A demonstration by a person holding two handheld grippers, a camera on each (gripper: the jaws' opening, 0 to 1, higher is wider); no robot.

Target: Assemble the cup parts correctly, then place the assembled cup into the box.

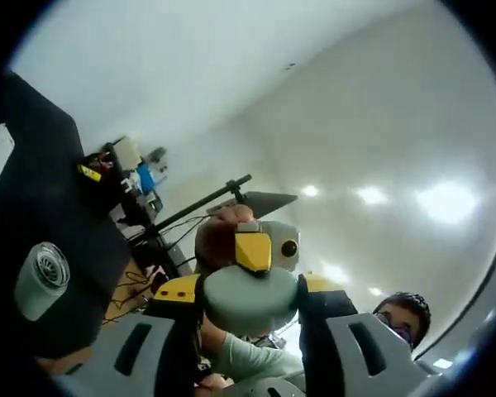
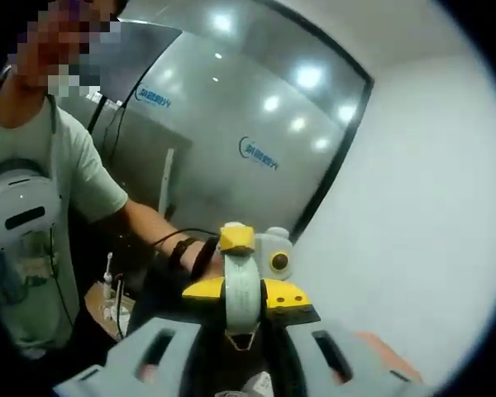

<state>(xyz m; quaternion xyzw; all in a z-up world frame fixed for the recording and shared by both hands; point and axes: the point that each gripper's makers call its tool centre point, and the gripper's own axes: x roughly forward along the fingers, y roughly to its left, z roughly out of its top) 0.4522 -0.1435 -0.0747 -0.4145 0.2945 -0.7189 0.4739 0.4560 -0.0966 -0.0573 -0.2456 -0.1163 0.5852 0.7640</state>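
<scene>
In the left gripper view, a pale grey-green round cup part sits between the two yellow-tipped jaws of my left gripper, which is shut on it. The right gripper meets the part from above, with a hand behind it. In the right gripper view, my right gripper is shut on a pale cup part seen edge-on. The left gripper touches that part from the far side. Both views point up, away from any table. I cannot tell whether the two parts are joined.
A person in a pale shirt stands at the left, one arm reaching toward the grippers. A glass wall with blue logos is behind. A black stand and a cluttered shelf are at the left. Ceiling lights are overhead.
</scene>
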